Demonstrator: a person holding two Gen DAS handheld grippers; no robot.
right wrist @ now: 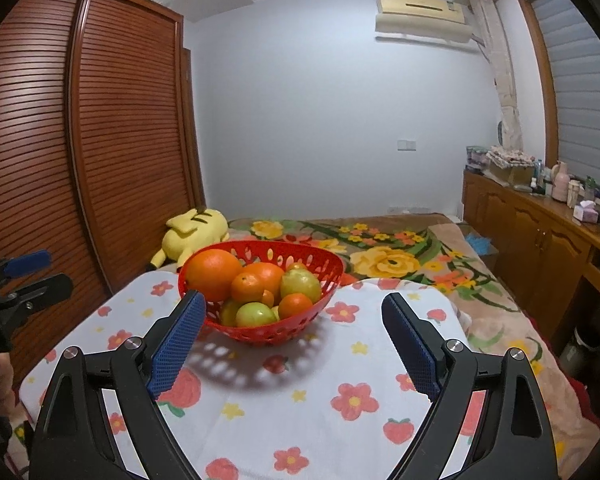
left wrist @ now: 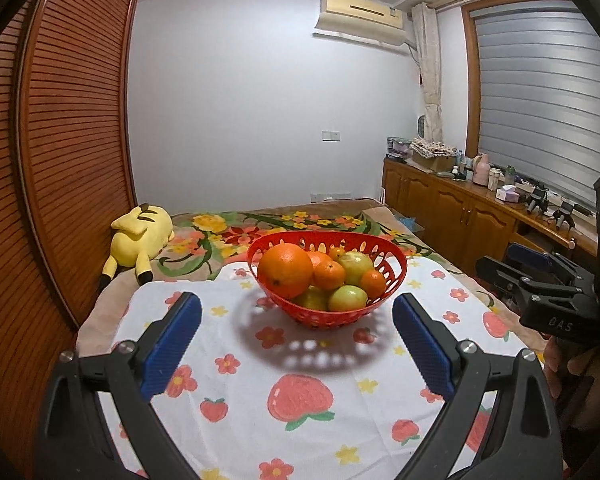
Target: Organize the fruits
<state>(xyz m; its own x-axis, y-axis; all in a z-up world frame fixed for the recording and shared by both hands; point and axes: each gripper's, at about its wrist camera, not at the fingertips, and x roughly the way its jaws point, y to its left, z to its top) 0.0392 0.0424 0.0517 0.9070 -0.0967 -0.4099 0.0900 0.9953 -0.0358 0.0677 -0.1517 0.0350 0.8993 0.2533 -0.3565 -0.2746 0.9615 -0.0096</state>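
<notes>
**A:** left claw (left wrist: 297, 334) is spread wide, nothing in it. Red basket (left wrist: 394, 258) of fruit sits just past it on the cloth (left wrist: 236, 420). Right claw shows side-on at the edge.

**B:** right claw (right wrist: 294, 338) is gaping and empty too, basket left of centre. Only here: blue thing (right wrist: 478, 242) on the bed.

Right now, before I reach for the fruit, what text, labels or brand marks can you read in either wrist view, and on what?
"DAS": raised letters on the black body of the right gripper, seen from the left wrist view.
Air conditioner: a small sticker at its right end, too small to read.
Boxes and bottles on the wooden sideboard: labels too small and blurred to read.
Red basket, fruit, floral cloth: no text.
</notes>
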